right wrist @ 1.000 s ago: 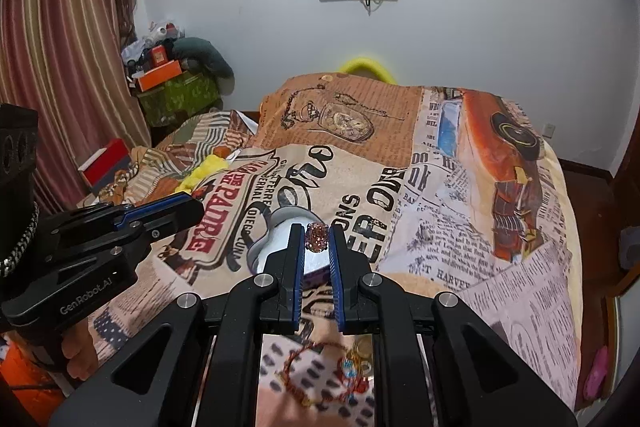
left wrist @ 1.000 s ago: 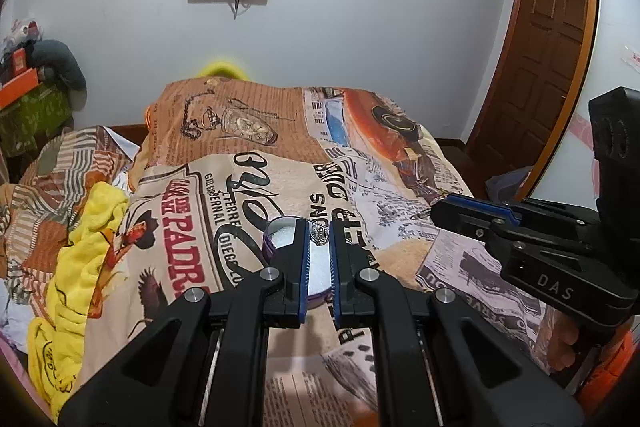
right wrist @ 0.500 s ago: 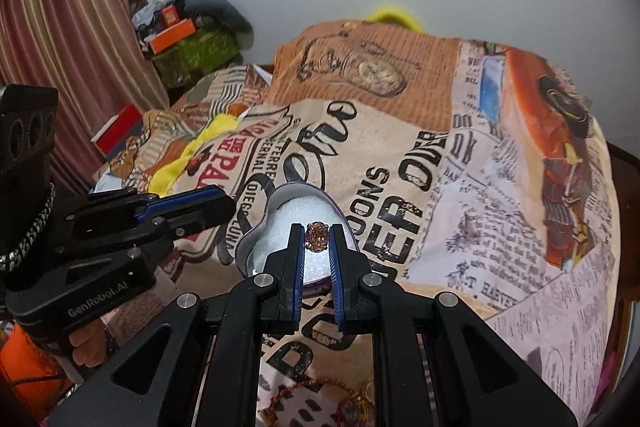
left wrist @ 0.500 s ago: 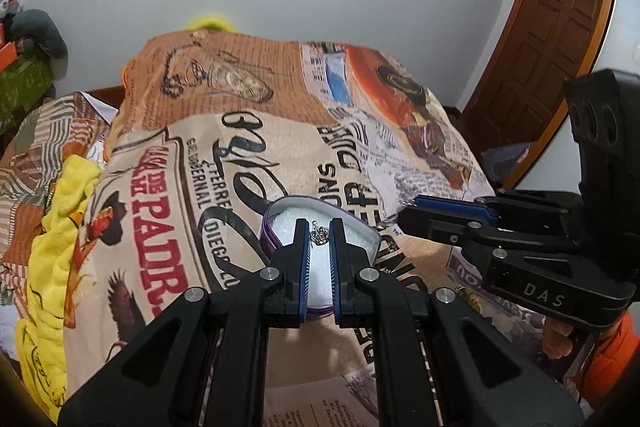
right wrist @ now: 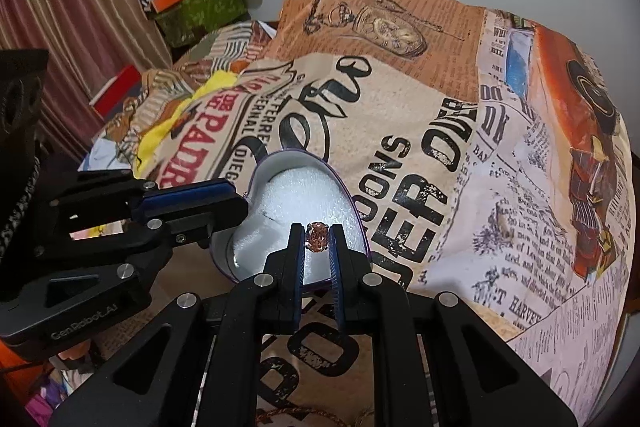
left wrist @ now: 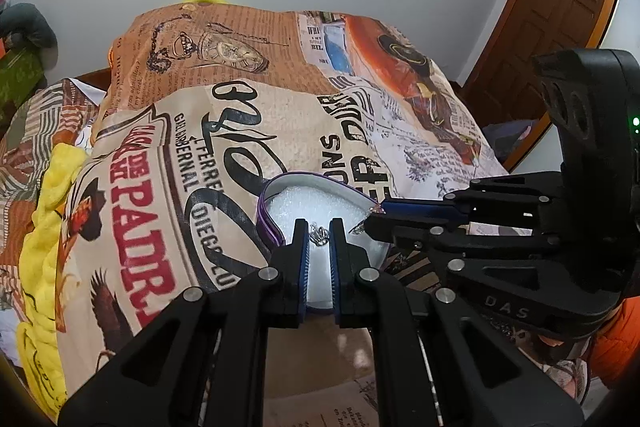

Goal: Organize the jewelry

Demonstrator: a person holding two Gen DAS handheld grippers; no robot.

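White foam lining a purple heart-shaped box (left wrist: 276,227) on the newsprint bedspread (left wrist: 168,163). Left gripper (left wrist: 319,233) clamped on a small silver piece (left wrist: 319,235) above the foam. Right gripper (right wrist: 317,237) pinching an orange-stone ring (right wrist: 317,236) at the box's 5 o'clock edge, over the foam.

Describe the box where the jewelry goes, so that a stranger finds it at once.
On the bed cover printed like old newspapers, look near its front edge, just past the black word "DIEGO". There lies the open heart-shaped box, purple-rimmed and filled with white foam; nothing else on the cover is white or heart-shaped.
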